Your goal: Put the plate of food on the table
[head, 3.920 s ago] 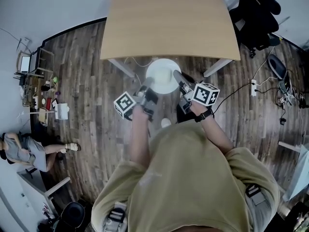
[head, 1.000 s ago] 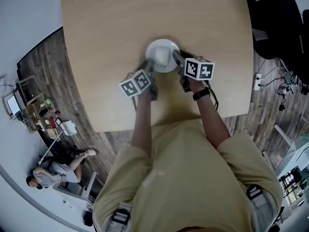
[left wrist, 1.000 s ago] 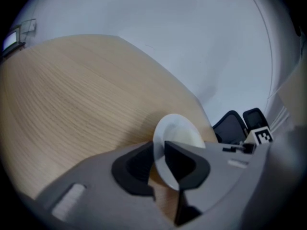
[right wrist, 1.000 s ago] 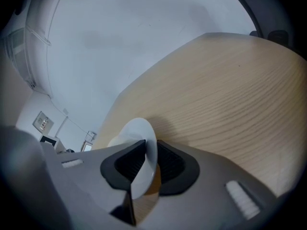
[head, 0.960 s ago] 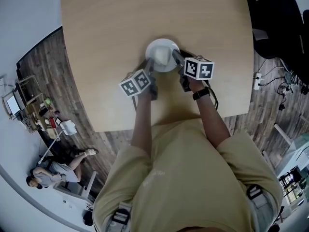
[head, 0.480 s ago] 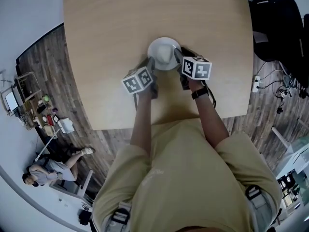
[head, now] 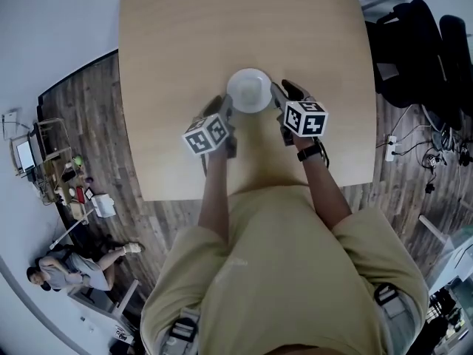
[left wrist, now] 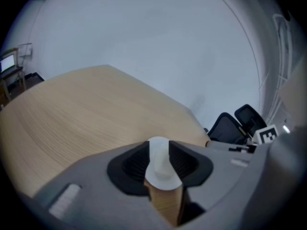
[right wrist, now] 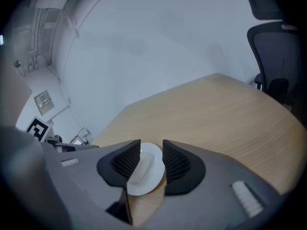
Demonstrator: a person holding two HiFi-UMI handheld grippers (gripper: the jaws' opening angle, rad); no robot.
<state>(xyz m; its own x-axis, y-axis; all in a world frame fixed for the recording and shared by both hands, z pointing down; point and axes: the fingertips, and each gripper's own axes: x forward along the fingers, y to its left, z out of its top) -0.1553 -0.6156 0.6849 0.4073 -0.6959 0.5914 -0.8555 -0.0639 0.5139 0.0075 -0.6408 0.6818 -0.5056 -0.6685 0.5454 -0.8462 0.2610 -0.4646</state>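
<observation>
From above, the plate [head: 249, 90] sits on the table [head: 170, 65], with the left gripper [head: 224, 108] and right gripper [head: 278, 95] just beside it. Left gripper view: jaws just opened, apart, the plate beyond the gap. Right gripper view: likewise just opened, clear of the plate.

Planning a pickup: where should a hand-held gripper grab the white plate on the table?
Pinch the thin rim of the plate on its near side, coming in low along the table from the person's edge. It lies flat, likely too wide to span, with pale food in its middle.
</observation>
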